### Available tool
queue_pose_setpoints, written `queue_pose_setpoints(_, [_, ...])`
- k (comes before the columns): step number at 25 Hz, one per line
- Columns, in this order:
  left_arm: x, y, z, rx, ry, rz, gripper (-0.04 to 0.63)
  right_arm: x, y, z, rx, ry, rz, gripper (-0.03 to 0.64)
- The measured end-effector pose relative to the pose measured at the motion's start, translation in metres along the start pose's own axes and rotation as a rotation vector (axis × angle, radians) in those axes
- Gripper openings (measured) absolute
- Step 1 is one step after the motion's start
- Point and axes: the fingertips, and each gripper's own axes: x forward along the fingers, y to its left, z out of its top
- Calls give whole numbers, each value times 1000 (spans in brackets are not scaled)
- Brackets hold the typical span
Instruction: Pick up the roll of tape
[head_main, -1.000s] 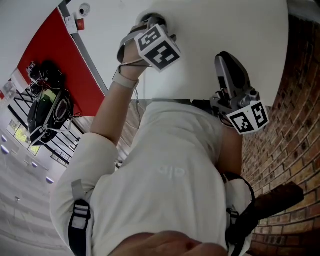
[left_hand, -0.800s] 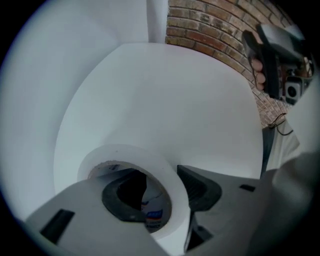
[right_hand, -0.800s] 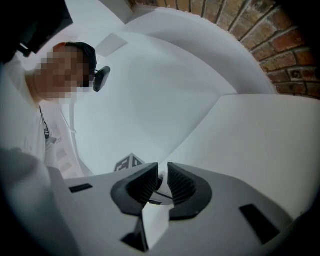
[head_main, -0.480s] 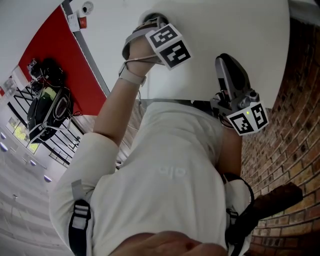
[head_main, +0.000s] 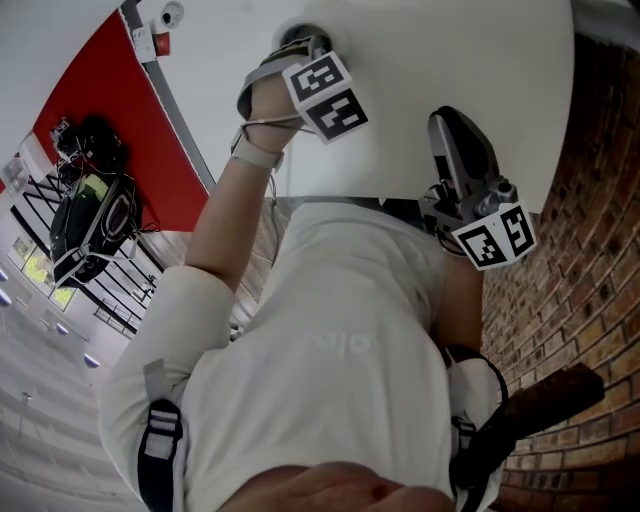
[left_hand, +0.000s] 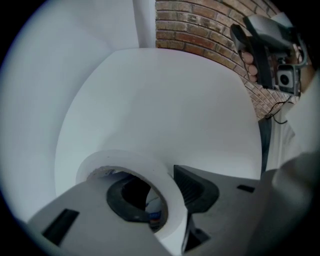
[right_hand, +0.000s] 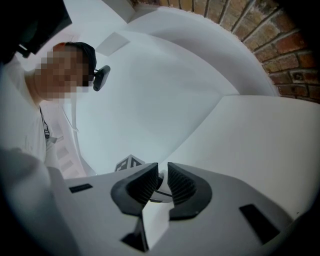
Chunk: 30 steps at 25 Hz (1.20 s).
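Shirt (head_main: 340, 330) fills the near half of the head view, with nothing stirring there. Next out, short of the roll of tape (left_hand: 142, 162) and off to its right, your right gripper (right_hand: 163, 181) has not budged. Its jaws are drawn almost together with a slim slit between them and nothing in them.

Now the action — your left gripper (left_hand: 160, 192) stands straight down over the roll. One jaw is sunk in the core and the other sits outside the wall, and those jaws have just been closing in on that wall. Its marker cube (head_main: 325, 95) has also rolled a touch since a second ago. I'd call this the grasp being made: the outer pad looks to be up against the roll, yet a gap shows between the inner pad and the core, so you're not clamped. The roll lies flat on the white table (left_hand: 165, 100), not lifted.

Hard to see: in the head view your left hand (head_main: 268, 95) and the cube cover nearly all of the roll. In the left gripper view the gripper body cuts off the roll's near side, the core is dark, and the bluish print inside it is unreadable. Beyond the roll — brick wall (left_hand: 200, 30).
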Motion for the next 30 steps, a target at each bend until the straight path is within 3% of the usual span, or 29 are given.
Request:
queue_pose_setpoints(8, [-25, 4, 8, -169, -163, -52, 136, -1, 6, -1, -12, 16, 13, 44])
queue_pose_setpoints(14, [-53, 3, 25, -197, -265, -26, 110, -4, 12, 4, -35, 22, 28, 44])
queue_pose_setpoints(23, [-113, -12, 45, -265, -425, -47, 110, -11, 40, 16, -89, 30, 80, 44])
queue_pose_setpoints(30, [-164, -31, 49, -356, -529, -57, 110, -20, 80, 31, -142, 30, 143, 44])
